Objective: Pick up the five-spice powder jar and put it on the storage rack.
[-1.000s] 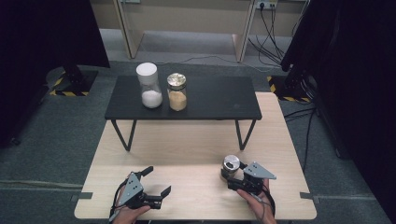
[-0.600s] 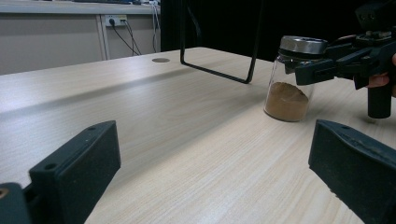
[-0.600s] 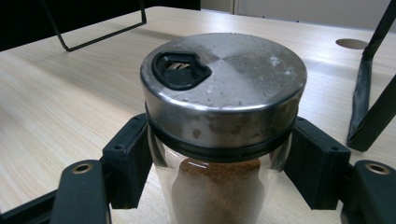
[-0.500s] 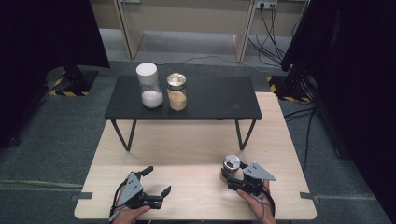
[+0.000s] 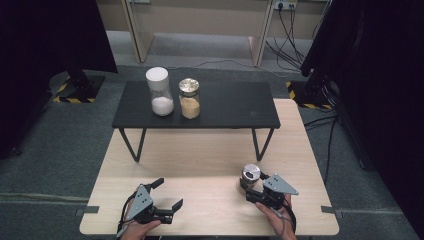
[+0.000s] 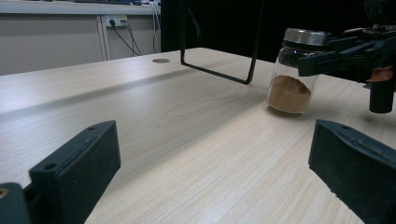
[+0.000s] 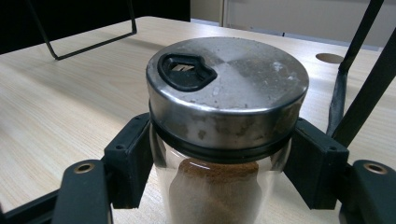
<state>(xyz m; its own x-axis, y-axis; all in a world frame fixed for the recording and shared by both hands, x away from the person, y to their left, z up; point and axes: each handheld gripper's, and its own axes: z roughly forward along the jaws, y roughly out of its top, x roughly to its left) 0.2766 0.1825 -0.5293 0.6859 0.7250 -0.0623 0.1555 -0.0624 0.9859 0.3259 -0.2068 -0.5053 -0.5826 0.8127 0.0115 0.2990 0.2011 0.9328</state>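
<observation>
Spice jar of brown powder, capped in steel, stands on the right near part of the pale wooden table in the high view, pinched just under its lid by the right gripper, well back from the table's right and near edges. The left gripper rests at the near left with its jaws spread on nothing, bare wood lying between the two tools. Behind, a low black shelf on wire legs carries two more jars, one holding white grains and one tan powder, set just beside each other toward its left end, leaving its right half free. Three jars in all, two grippers. From the left gripper view, the jar sits upright across open tabletop, the other tool's black jaws clasping its neck, a shelf leg behind it. From the right gripper view, the lid looms close, one black pour flap set in its scuffed steel, both pads pressed to the glass at either side; a round cable hole marks the table beyond. No label or writing can be read on any jar.
</observation>
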